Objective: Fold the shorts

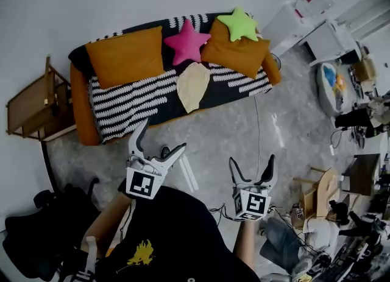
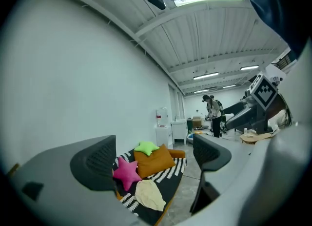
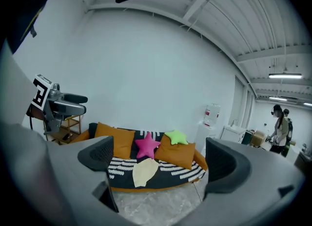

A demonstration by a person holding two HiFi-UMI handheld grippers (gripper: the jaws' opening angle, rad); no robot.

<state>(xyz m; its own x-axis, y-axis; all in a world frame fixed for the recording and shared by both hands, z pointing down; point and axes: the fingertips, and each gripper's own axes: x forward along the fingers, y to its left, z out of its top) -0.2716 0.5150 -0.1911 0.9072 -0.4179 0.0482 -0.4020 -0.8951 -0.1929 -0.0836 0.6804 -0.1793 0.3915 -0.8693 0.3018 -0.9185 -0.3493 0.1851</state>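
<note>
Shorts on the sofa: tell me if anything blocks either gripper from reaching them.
Nothing visible does. The cream shorts lie exposed on the sofa seat; only floor separates them from the open left gripper and open right gripper. The pink star cushion sits behind them.

The shorts [image 1: 193,86] on the sofa [image 1: 122,113] are too small to read their folds; fingers [image 2: 95,164] of the left gripper [image 2: 153,147] partly hide that sofa.

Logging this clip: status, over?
Left gripper open, empty. Right gripper open, empty. Shorts lying on sofa, untouched. Only floor between.
</note>
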